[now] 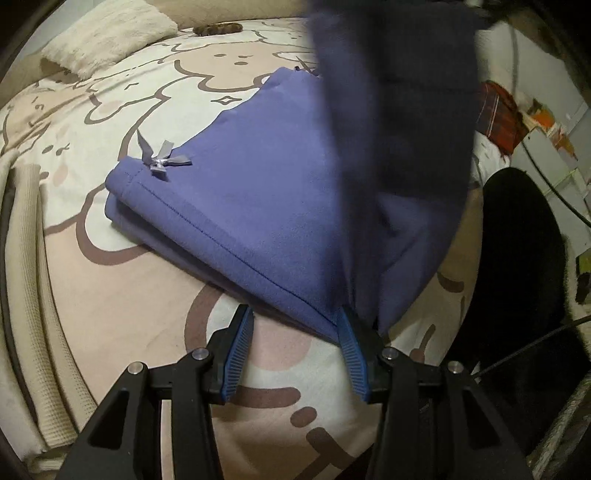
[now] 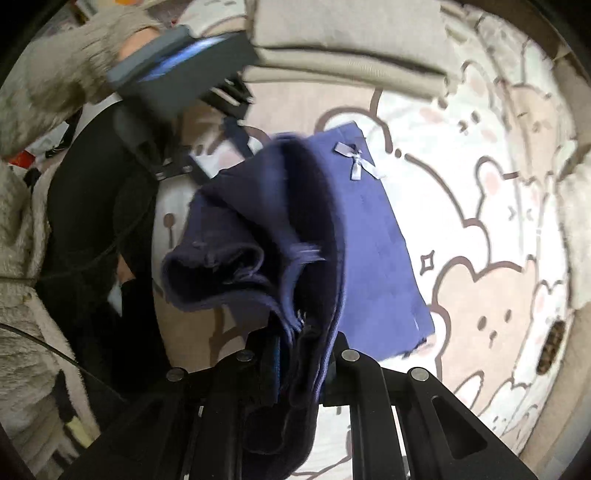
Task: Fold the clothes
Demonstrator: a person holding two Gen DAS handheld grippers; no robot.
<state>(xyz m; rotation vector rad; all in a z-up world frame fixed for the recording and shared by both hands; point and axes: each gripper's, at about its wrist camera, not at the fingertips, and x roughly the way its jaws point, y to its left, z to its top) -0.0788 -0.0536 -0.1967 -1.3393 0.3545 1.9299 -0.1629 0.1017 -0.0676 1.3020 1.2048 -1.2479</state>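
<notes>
1. A purple-blue soft knit garment (image 1: 258,206) lies partly folded on a bed cover printed with cream and pink cartoon bears (image 1: 122,280), its stitched hem running diagonally toward the near corner.
2. A small grey ribbon bow (image 1: 162,160) sits at the garment's far-left corner.
3. The left gripper (image 1: 295,325) stands parted at the near corner; its right blue ribbed finger (image 1: 351,354) touches the cloth's edge, and the other finger is clear of it.
4. The right gripper (image 2: 295,354) is clenched on a bunched fold of the garment, lifted above the flat part.
5. Folded beige waffle-textured cloth (image 1: 37,295) lies along the bed's left edge; open cover spreads between it and the garment.
6. A fluffy cream pillow (image 1: 110,33) lies far back.
</notes>
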